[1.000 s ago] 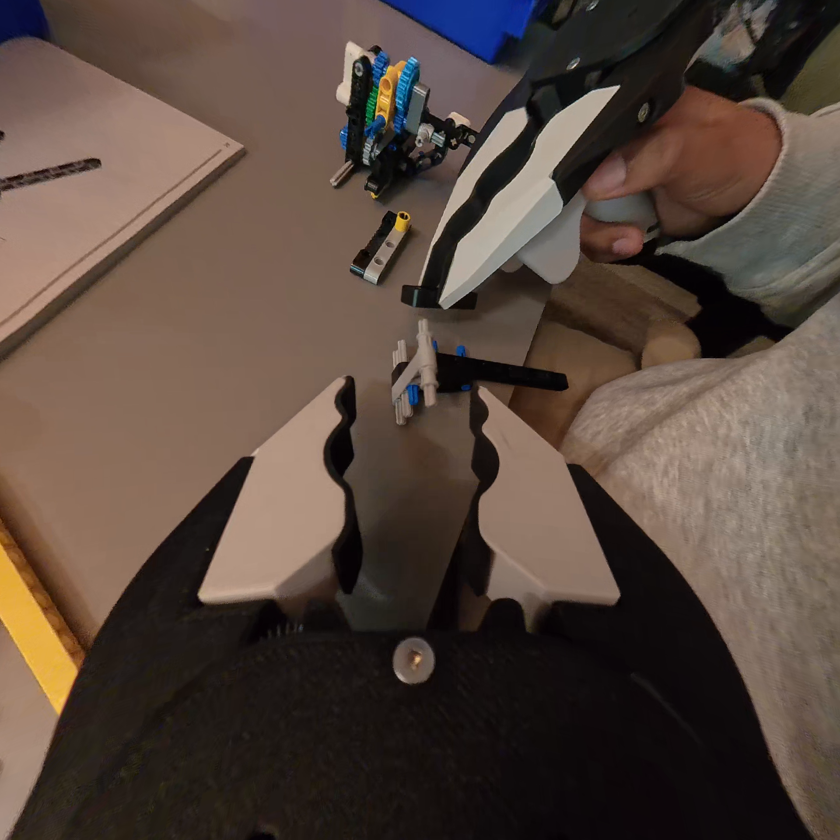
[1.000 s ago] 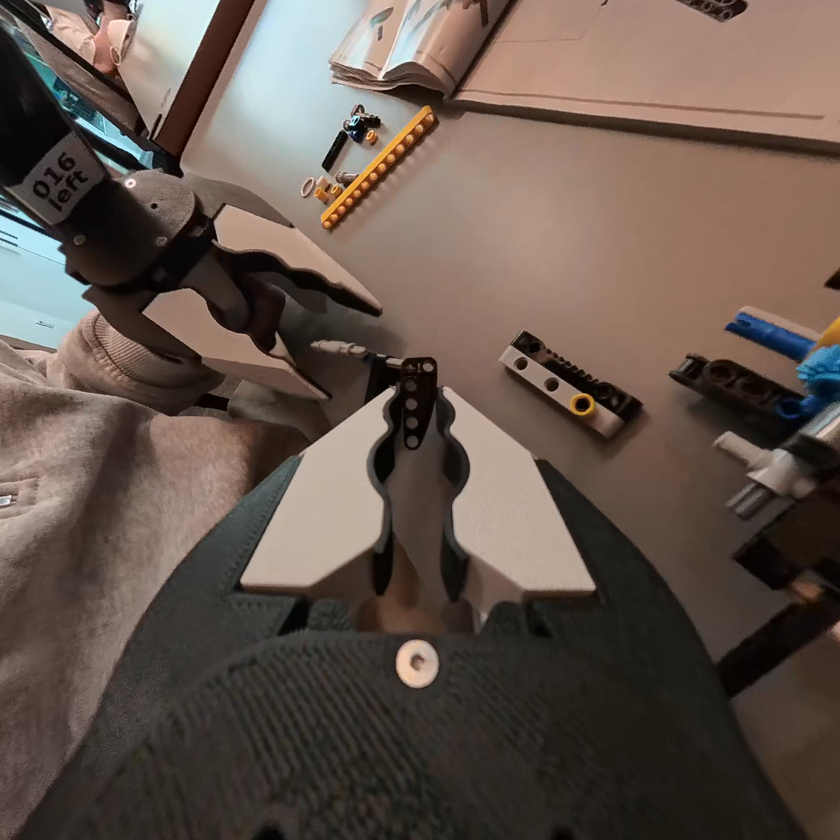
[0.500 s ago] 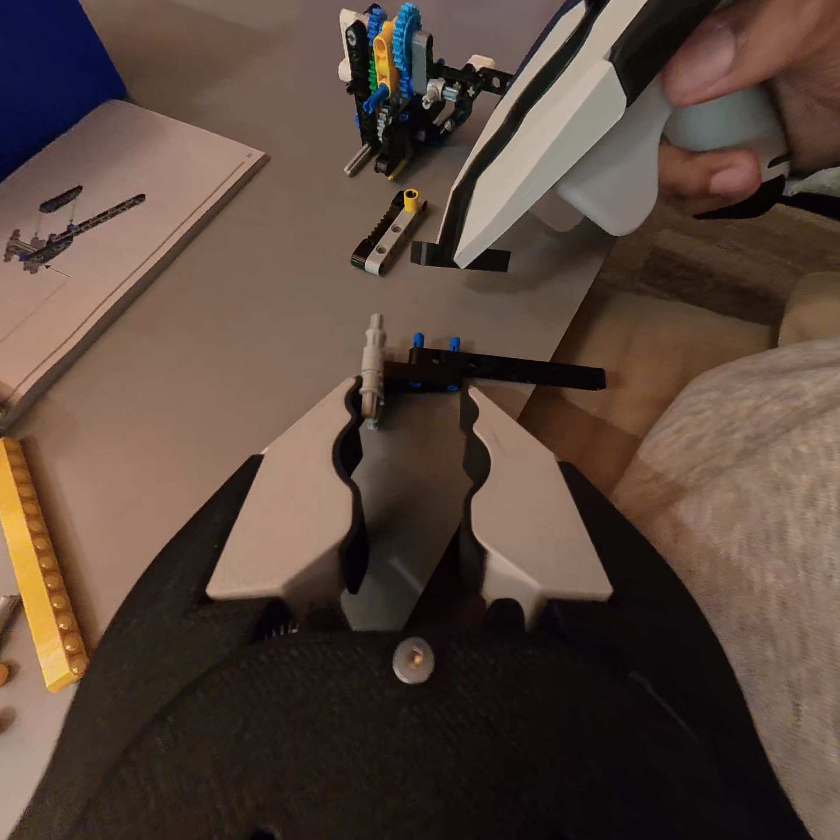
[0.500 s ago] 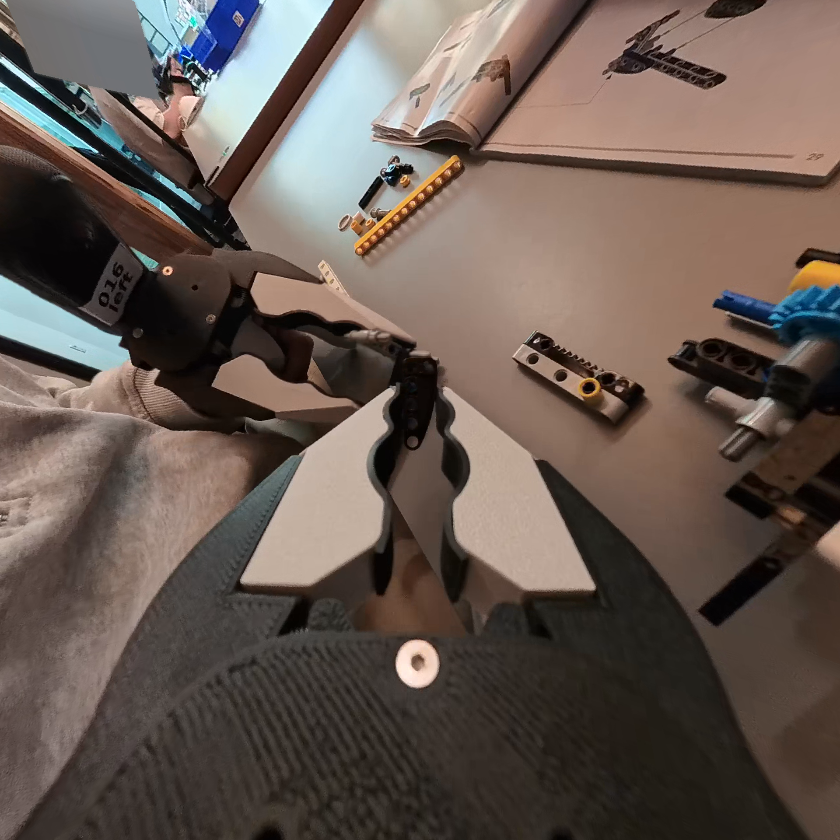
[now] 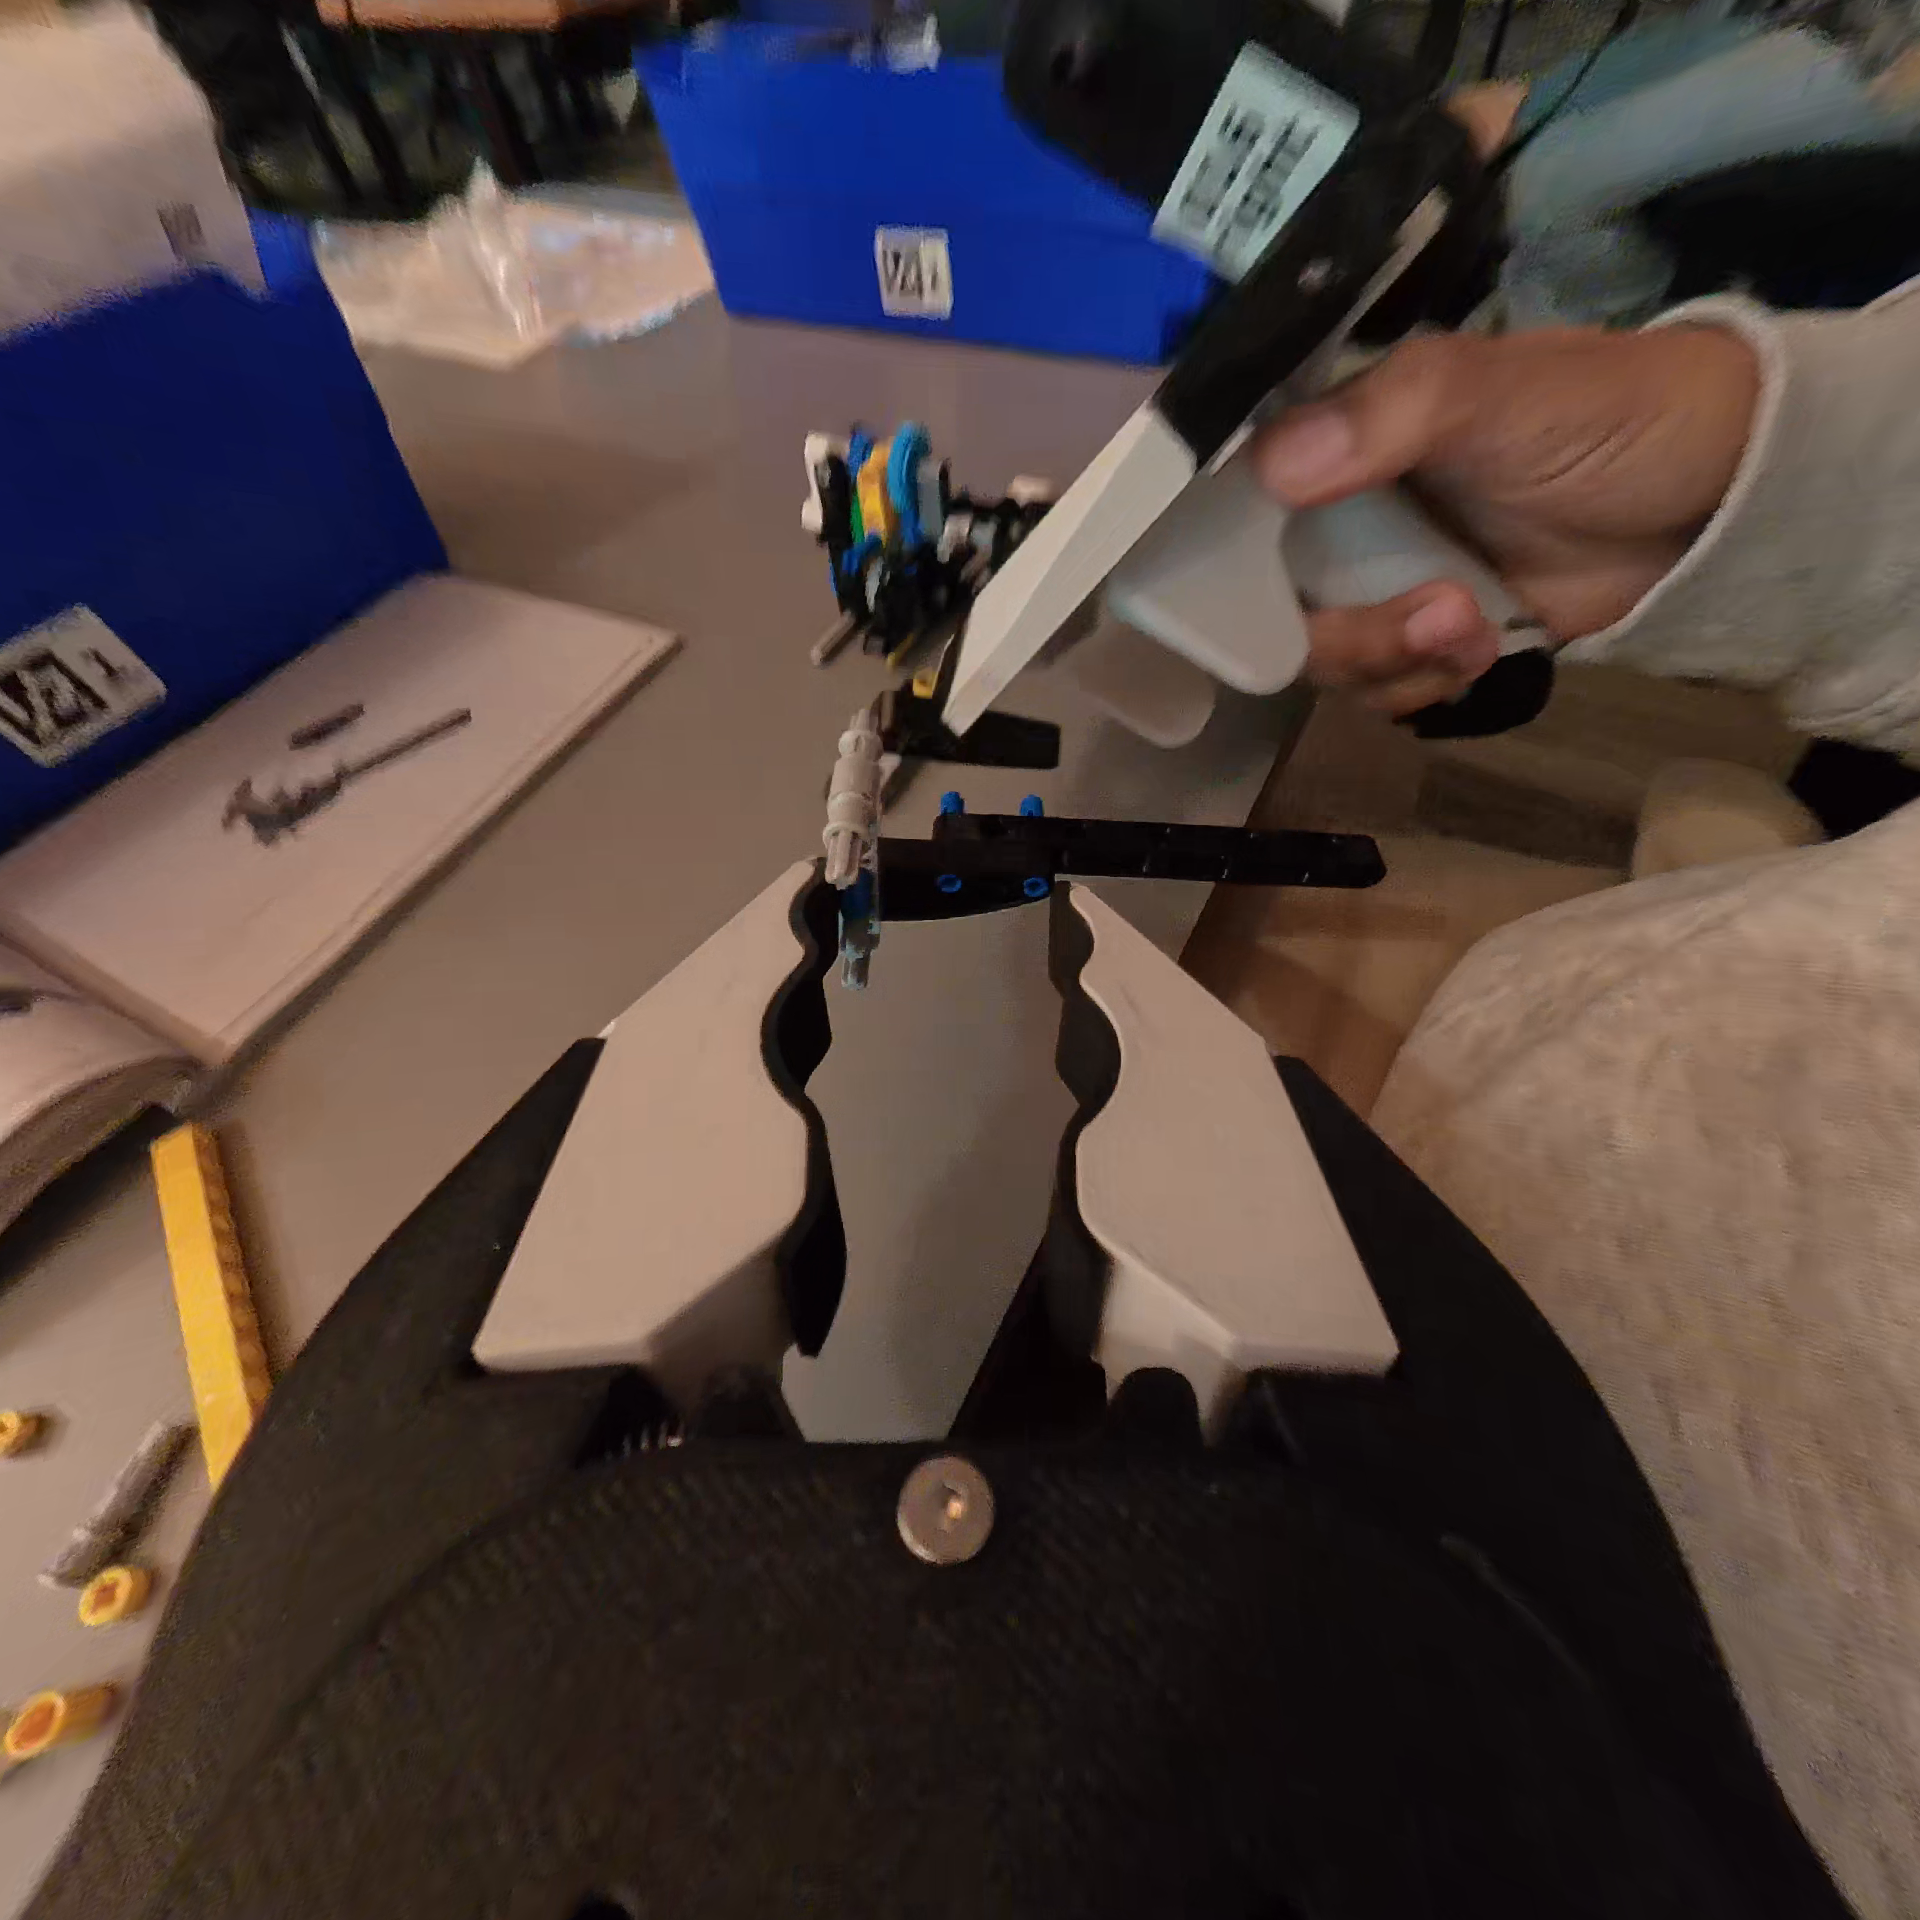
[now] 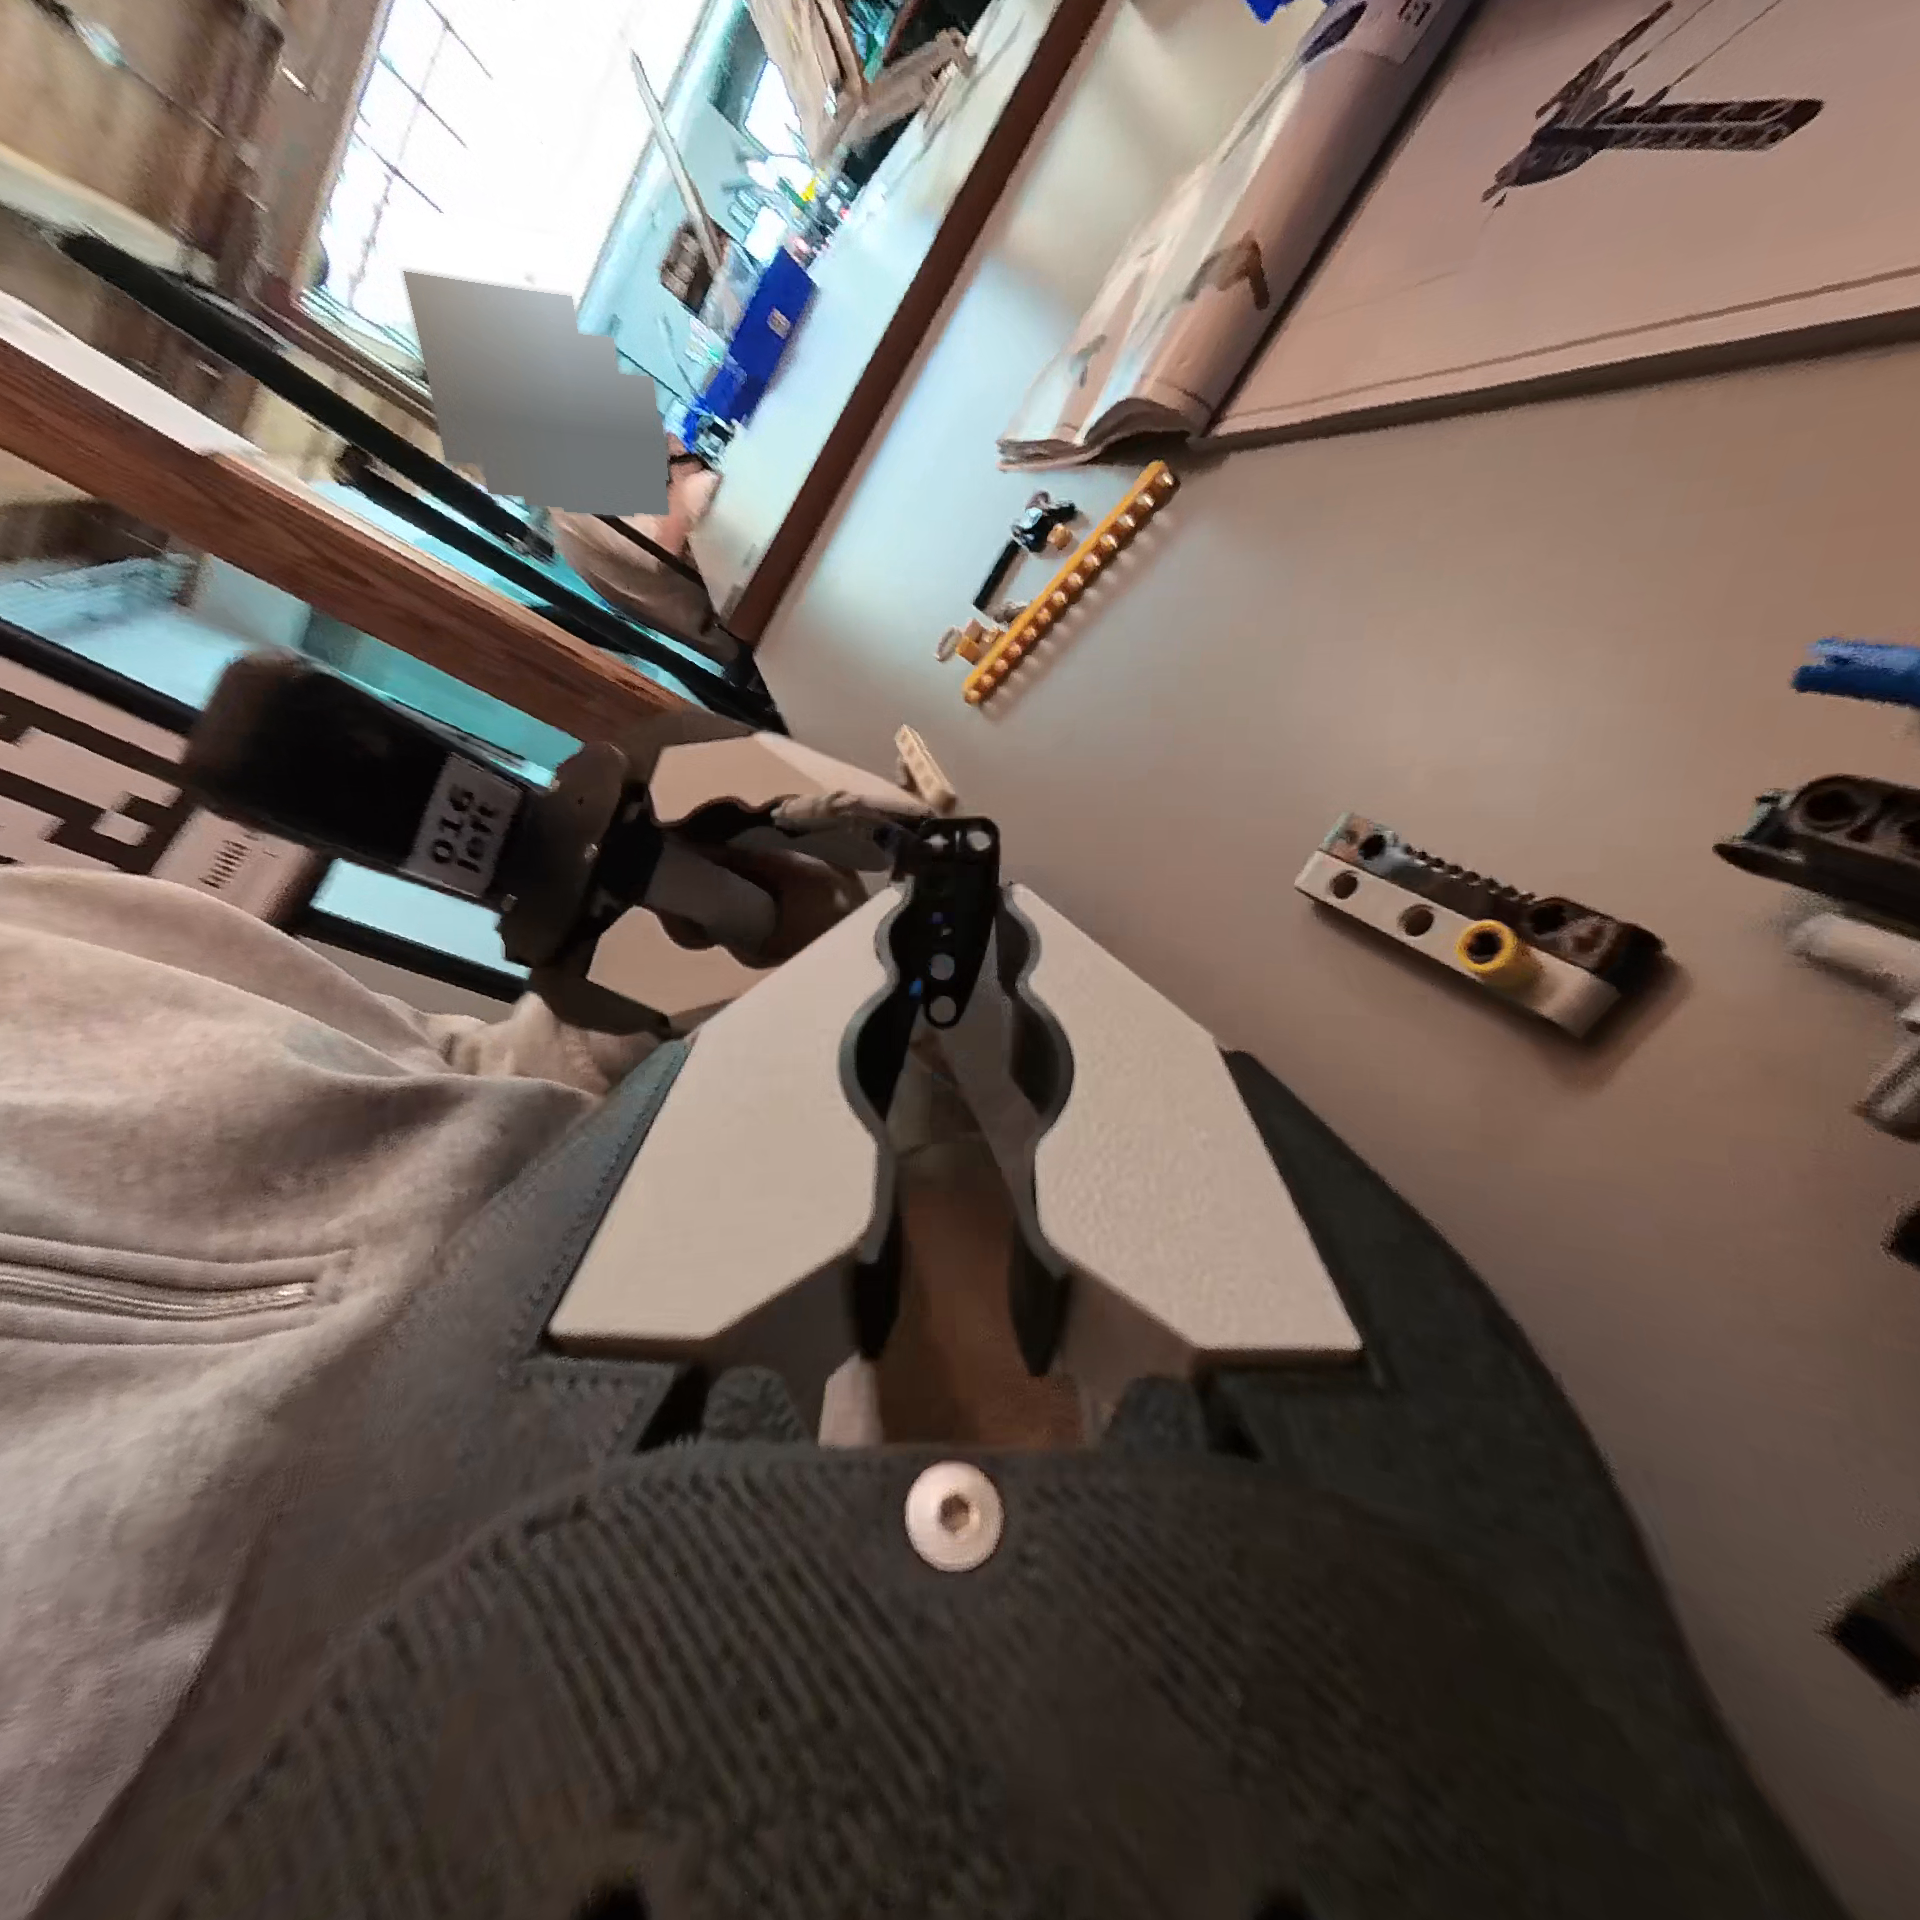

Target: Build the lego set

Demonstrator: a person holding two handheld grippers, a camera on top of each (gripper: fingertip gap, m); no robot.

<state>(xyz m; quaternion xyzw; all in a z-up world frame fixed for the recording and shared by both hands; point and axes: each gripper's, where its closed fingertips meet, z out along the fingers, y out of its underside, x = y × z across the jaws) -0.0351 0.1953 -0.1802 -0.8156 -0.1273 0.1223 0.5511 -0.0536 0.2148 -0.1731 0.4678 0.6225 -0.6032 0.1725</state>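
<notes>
My left gripper (image 5: 935, 904) is shut on a long black beam assembly (image 5: 1143, 857) with blue pins and a grey axle pin (image 5: 852, 800) at its left end. It holds the assembly level in the air near the table's front edge. My right gripper (image 6: 945, 904) is shut on a short black beam with holes (image 6: 951, 935). In the left wrist view it (image 5: 961, 717) comes in from the upper right, its short beam (image 5: 1003, 743) just above and behind the assembly. The left gripper (image 6: 727, 831) shows at the left of the right wrist view, close to the short beam.
A partly built gear model (image 5: 894, 530) stands farther back on the grey table (image 5: 623, 468). A grey and black rack piece with a yellow bush (image 6: 1475, 940) lies to the right. An open instruction booklet (image 5: 312, 790), a long yellow beam (image 5: 208, 1288), small yellow bushes (image 5: 104, 1595) and blue bins (image 5: 914, 187) are around. The grippers are tip to tip, or close to it.
My left gripper closed on the black beam assembly and lifted it off the table. My right gripper, still holding the short beam, tilted up and came closer to the assembly.
</notes>
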